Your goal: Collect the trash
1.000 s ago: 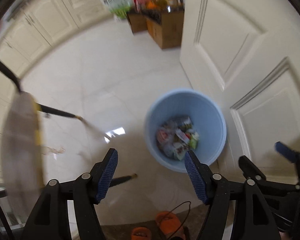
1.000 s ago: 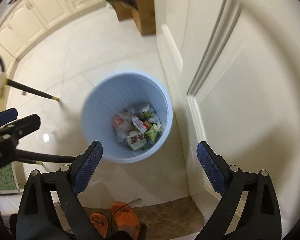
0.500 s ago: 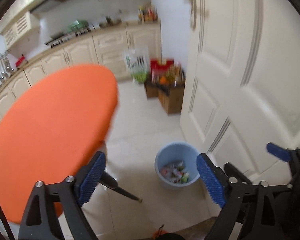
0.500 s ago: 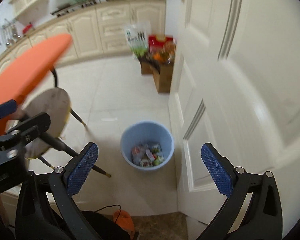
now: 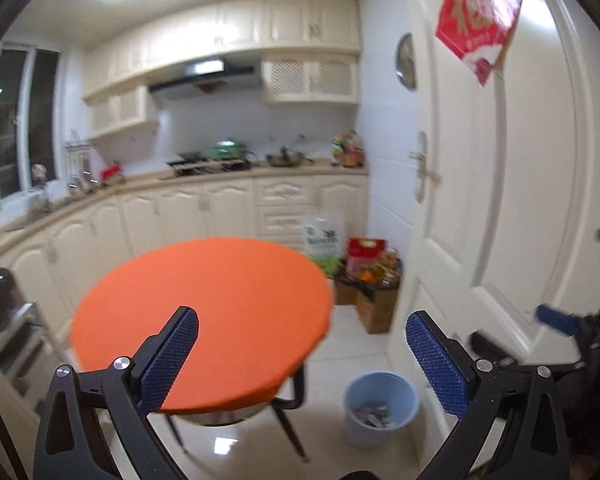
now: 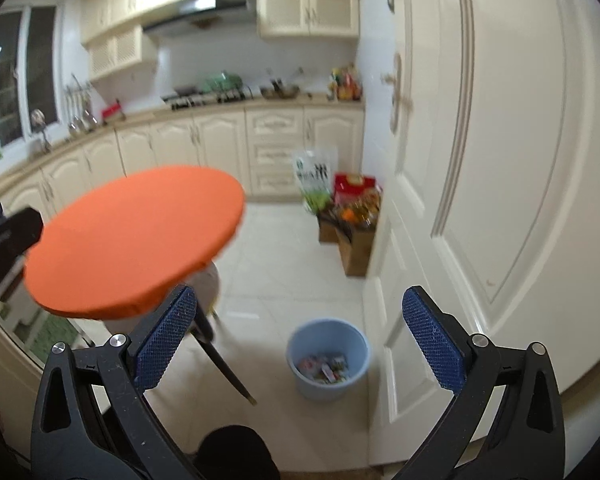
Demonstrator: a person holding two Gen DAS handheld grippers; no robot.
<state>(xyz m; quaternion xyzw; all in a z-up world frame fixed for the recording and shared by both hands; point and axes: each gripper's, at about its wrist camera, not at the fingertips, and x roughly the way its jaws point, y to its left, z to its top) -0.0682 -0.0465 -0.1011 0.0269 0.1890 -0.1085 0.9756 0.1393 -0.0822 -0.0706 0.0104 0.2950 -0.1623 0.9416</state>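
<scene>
a second ago we were looking straight down into the bin [image 5: 381, 408]; now both views have swung up to the kitchen, and the bin sits on the floor by the door [image 5: 500, 200], wrappers inside. our left gripper [image 5: 302, 360] has just been opening and is spread wide, empty; the right gripper [image 6: 300, 340] is released too. we judge that drop done. the left view alone shows the table [image 5: 220, 300] top bare; the right shows its legs.
</scene>
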